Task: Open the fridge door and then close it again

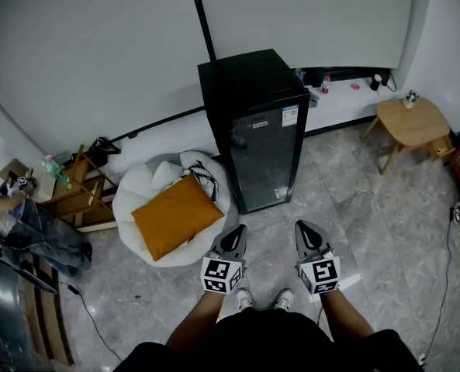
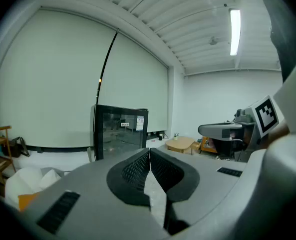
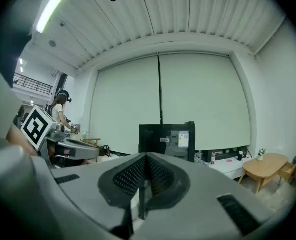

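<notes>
- Two grippers side by side: left gripper and right gripper, jaws together, empty.
- Tall black glass-fronted fridge ahead, door shut, untouched.

Fridge backs onto the wall, beanbag just left of it with a pillow on top, rack further left, table well right, left gripper and right gripper side by side before it.
</notes>
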Demonstrator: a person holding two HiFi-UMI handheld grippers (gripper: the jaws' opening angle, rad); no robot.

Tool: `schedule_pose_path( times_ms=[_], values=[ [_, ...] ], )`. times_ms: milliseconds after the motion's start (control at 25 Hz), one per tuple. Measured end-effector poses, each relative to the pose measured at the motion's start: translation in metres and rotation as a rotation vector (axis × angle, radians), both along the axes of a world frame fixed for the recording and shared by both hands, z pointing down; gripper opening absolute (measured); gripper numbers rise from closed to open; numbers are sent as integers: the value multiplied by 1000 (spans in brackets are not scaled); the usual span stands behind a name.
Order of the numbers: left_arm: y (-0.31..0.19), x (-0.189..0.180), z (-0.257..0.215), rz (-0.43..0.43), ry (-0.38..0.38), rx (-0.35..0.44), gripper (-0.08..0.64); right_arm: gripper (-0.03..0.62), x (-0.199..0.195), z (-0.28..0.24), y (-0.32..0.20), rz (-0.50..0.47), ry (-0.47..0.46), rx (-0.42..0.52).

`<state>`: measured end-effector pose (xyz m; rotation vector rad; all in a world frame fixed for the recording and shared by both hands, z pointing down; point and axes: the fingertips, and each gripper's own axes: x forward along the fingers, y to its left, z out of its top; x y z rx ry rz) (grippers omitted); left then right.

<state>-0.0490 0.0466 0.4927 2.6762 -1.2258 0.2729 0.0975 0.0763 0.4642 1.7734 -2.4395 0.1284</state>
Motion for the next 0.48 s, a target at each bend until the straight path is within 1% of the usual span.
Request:
schedule_pose_path(
  times_ms=[200,480],
  values=[
    [5,7,2,-6,-2,-9,23,10,7,-3,-1,0,-13,4],
    [11,13,3,-26,-5,-10,23,10,10,-2,-3,-26,-10,13]
  ],
)
